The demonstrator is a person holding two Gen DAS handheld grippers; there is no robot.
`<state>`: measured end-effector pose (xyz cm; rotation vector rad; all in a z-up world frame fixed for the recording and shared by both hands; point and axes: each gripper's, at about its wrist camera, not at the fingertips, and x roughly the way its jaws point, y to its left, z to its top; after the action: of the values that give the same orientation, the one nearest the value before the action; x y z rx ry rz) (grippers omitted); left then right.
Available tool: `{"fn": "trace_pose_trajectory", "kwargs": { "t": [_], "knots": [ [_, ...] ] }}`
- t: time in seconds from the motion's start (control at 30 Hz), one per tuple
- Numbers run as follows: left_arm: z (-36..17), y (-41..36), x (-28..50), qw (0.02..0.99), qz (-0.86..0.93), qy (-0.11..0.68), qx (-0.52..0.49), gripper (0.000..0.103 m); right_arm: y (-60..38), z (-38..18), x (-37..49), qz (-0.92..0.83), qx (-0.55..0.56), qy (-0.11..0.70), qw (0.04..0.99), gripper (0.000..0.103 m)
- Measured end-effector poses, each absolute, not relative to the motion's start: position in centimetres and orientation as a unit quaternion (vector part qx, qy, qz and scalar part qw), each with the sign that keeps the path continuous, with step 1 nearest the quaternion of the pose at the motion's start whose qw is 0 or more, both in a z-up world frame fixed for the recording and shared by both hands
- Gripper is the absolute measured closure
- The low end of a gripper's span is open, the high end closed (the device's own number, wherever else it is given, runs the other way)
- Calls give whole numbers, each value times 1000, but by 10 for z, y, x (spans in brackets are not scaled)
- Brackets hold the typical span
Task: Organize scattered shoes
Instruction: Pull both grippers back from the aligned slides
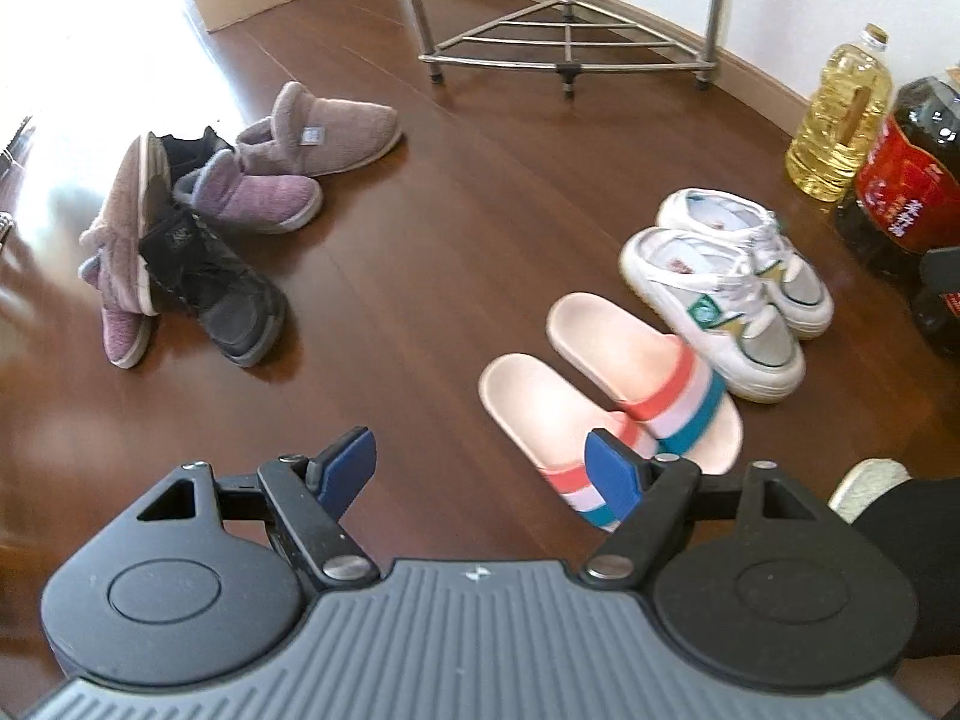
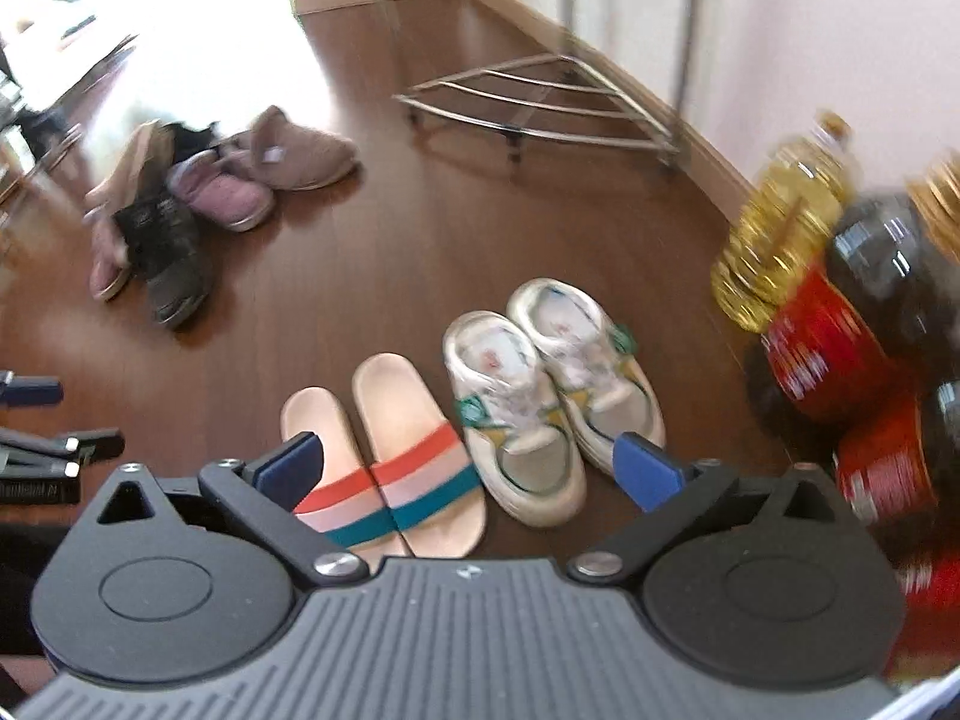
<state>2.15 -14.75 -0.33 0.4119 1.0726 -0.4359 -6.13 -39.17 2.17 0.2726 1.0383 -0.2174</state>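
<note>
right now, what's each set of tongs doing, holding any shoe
Left tongs: open, holding nothing, above the floor beside the slides.
Right tongs: open wide, holding nothing, above the slides and sneakers.

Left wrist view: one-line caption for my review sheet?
Open left gripper above paired striped slides and white sneakers; slippers and black shoes still piled.

on the floor [image 1: 456, 228], to the right: slides [image 1: 606, 384] side by side, sneakers [image 1: 732, 294] paired just behind them. far left: heap of slippers [image 1: 300, 150] and black shoes [image 1: 222, 294], overlapping. behind, by the wall: corner rack [image 1: 564, 42]. right of the sneakers: oil bottles [image 1: 840, 120].
</note>
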Motion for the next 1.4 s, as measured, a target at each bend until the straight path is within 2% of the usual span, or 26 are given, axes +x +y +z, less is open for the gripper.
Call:
{"fn": "trace_pose_trajectory", "kwargs": {
  "t": [0.23, 0.6, 0.7, 0.83, 0.93, 1.03, 1.2, 1.4],
  "knots": [
    [-15, -164, -7, 806, -216, 527, 162, 24, -407, 29, -70, -133, 157, 472, 857, 1],
    [-19, -166, -19, 804, -218, 534, 146, 24, -397, 35, -66, -124, 137, 464, 866, 1],
    [-14, -163, -18, 806, -219, 530, 147, 24, -391, 47, -61, -122, 138, 441, 879, 1],
    [9, -152, -12, 815, -199, 525, 145, 24, -383, 69, -56, -110, 144, 391, 902, 1],
    [50, -134, -2, 824, -201, 517, 113, 23, -371, 84, -44, -71, 156, 366, 915, 2],
    [76, -117, 13, 843, -192, 482, 138, 19, -359, 94, -30, -31, 167, 351, 921, 8],
    [88, -78, 56, 854, -151, 472, 159, 19, -328, 85, 1, 21, 126, 386, 914, 10],
    [71, -32, 100, 867, -92, 469, 139, 19, -317, 58, 24, 37, 134, 450, 882, 9]
  ]
}}
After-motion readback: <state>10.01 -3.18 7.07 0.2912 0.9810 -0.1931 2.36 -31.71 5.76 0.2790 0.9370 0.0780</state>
